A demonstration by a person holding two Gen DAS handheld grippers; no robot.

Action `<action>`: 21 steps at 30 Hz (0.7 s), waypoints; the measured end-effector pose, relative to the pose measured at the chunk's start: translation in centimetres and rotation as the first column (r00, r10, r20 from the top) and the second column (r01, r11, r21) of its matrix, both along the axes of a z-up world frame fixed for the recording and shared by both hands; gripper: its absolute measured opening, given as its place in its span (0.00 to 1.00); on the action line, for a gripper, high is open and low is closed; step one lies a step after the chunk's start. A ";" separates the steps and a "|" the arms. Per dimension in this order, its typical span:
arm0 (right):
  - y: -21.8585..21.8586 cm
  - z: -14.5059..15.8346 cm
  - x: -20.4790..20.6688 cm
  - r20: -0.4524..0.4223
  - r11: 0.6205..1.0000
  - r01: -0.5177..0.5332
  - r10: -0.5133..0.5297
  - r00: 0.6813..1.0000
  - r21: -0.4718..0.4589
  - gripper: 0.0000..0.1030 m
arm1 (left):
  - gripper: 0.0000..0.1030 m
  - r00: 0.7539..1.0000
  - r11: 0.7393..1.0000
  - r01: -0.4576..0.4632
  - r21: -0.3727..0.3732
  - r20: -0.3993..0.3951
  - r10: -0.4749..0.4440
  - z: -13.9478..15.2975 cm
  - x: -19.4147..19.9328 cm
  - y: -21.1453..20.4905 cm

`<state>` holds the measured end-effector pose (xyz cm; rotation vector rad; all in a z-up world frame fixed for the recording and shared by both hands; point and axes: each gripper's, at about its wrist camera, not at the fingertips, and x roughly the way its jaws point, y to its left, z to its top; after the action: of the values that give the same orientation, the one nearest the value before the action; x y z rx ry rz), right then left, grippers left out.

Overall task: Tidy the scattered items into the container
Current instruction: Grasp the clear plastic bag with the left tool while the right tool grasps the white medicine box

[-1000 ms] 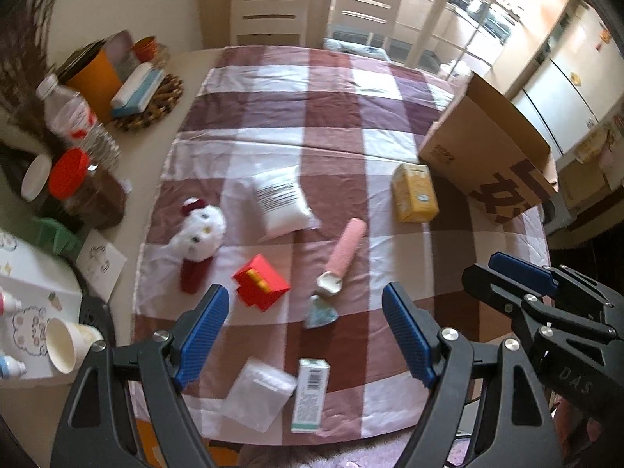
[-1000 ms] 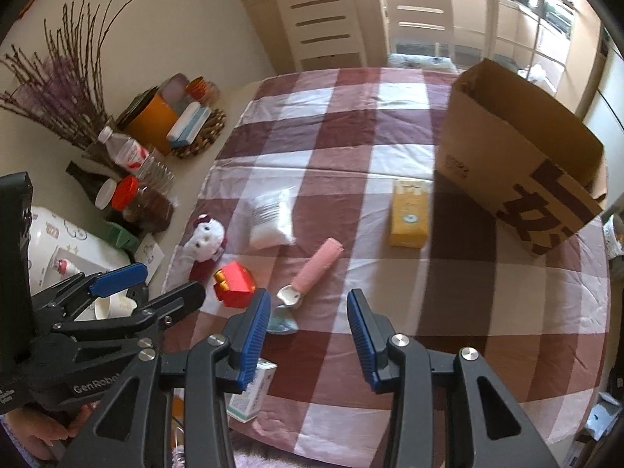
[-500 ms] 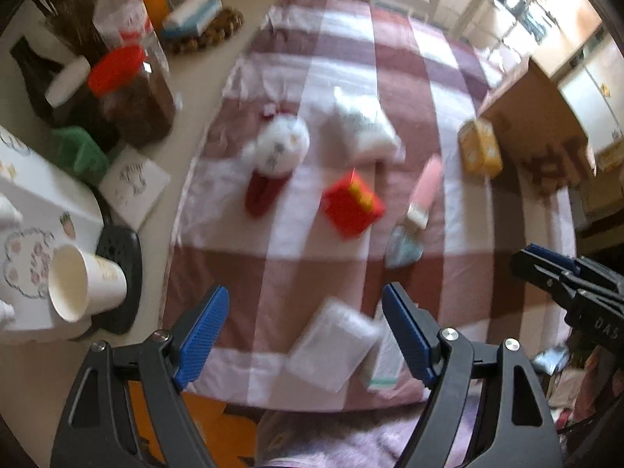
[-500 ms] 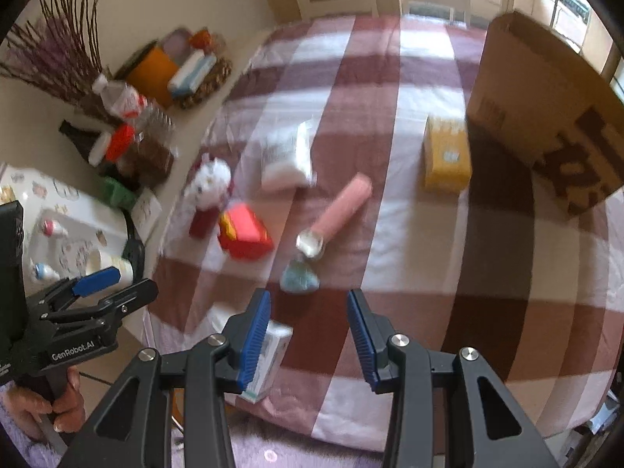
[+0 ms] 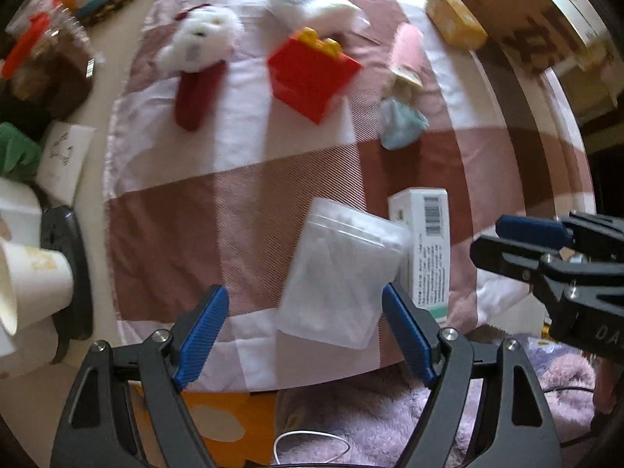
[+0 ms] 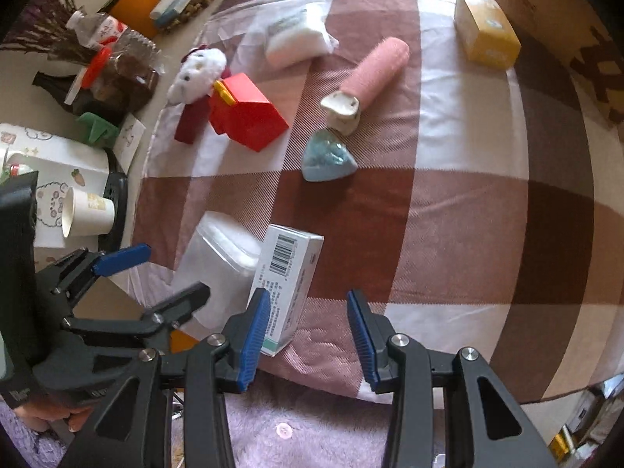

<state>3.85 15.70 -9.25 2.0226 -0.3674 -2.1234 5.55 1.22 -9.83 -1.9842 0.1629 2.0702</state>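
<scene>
Jaws of the left gripper (image 5: 302, 325) stand wide apart in the left wrist view, holding nothing, hanging over the near edge of the checked cloth (image 5: 187, 214) on the worktop; a clear plastic pouch (image 5: 339, 273) lies flat between and just ahead of them, its right edge overlapping a white and green carton (image 5: 427, 241). Farther up the cloth lie a red toy box (image 5: 312, 74), a white plush toy (image 5: 199, 43) with a dark red body, and a small pale blue piece (image 5: 401, 124), all somewhat blurred. A yellow box (image 5: 454, 19) sits near the brown cardboard box (image 5: 518, 27) at the upper right, and the right gripper (image 5: 546, 249) shows at the right edge. In the right wrist view its jaws (image 6: 308, 335) are partly apart with nothing between them, the left pad just over the near end of the carton (image 6: 288, 280), which leans against the pouch (image 6: 214, 269). Beyond them are the blue piece (image 6: 327, 158), a pink roll (image 6: 376, 70) with a pale cap, a white packet (image 6: 296, 37), the red toy box (image 6: 245, 111), the plush toy (image 6: 199, 70), and the yellow box (image 6: 485, 33) beside the cardboard box (image 6: 561, 27). A paper cup (image 6: 87, 212) lies on its side off the cloth at left.
</scene>
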 end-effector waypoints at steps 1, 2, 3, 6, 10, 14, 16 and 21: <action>0.0 0.0 0.1 0.002 1.000 0.011 -0.011 1.000 -0.002 0.41 | 0.80 1.000 1.000 0.015 0.000 0.001 -0.015 -0.2 0.1 0.2; 0.0 0.0 0.1 0.004 1.000 0.019 -0.019 1.000 0.000 0.41 | 0.80 0.999 0.999 0.033 -0.005 0.004 -0.033 -0.5 0.2 0.5; 0.0 -0.1 0.3 0.008 1.000 0.028 -0.028 1.000 0.004 0.41 | 0.80 0.999 0.999 0.045 -0.009 0.006 -0.045 -0.8 0.2 0.7; 0.2 -0.4 0.4 0.017 0.999 0.048 -0.048 0.999 0.008 0.41 | 0.80 0.998 0.998 0.065 0.011 0.012 -0.065 -1.3 0.1 1.1; -0.1 -1.5 0.3 0.033 0.997 0.071 -0.071 0.997 0.001 0.41 | 0.85 0.998 0.997 0.070 0.018 -0.001 -0.070 -1.5 -0.2 1.4; -1.1 -2.3 -0.1 0.047 0.996 0.083 -0.081 0.996 -0.029 0.41 | 0.87 0.998 0.998 0.054 0.018 -0.009 -0.054 -1.7 -0.3 1.0; -1.6 -2.5 -0.3 0.054 0.995 0.091 -0.089 0.995 -0.043 0.41 | 0.87 0.999 0.999 0.050 0.011 -0.009 -0.050 -1.8 -0.2 0.8; -2.5 -3.5 -0.7 0.076 0.996 0.087 -0.084 0.994 -0.034 0.41 | 0.87 0.999 0.999 0.035 -0.012 0.008 -0.035 -2.7 0.1 0.2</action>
<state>3.19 13.16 -12.70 2.1053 -0.5099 -2.0765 5.68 1.37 -12.54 -1.9816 0.2069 2.0447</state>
